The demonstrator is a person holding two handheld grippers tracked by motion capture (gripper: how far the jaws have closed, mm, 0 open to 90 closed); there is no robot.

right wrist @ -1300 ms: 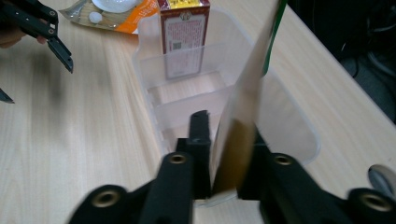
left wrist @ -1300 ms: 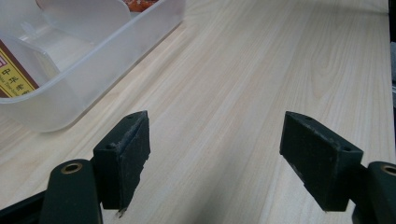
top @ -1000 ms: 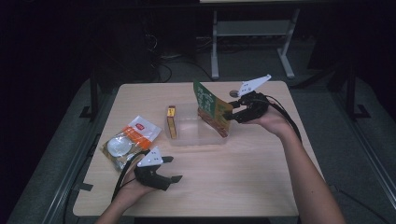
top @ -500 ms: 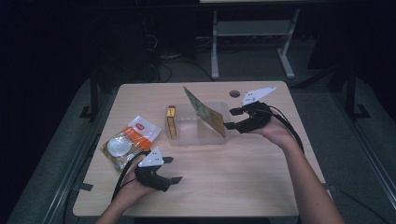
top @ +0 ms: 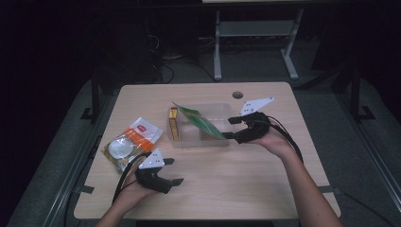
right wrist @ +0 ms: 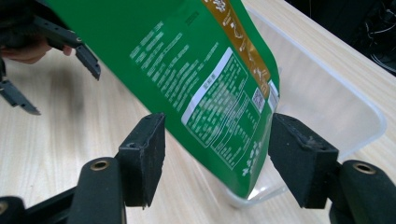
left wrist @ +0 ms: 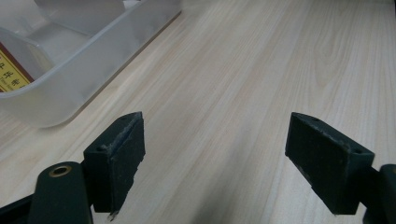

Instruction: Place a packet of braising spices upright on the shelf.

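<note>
Where it leans across the clear bin (top: 189, 142) at the desk's centre, the green pouch (top: 201, 122) reads light, floppy, slick: pinch its 3 o'clock edge between the right gripper (right wrist: 212, 154) fingers, just opened and apart; left gripper (left wrist: 212, 154) fingers open, empty.

**Pouch leaning across the bin**

Ahead of my right claw (right wrist: 212, 158) the flat green foil pouch (top: 201, 122) leans on the clear plastic bin (top: 222, 143), its lower edge between my parted jaws. A yellow box (top: 174, 124) lies in the bin's far end. Beyond, beside my left claw (top: 166, 176), lies an orange-and-white packet (top: 132, 142).
</note>
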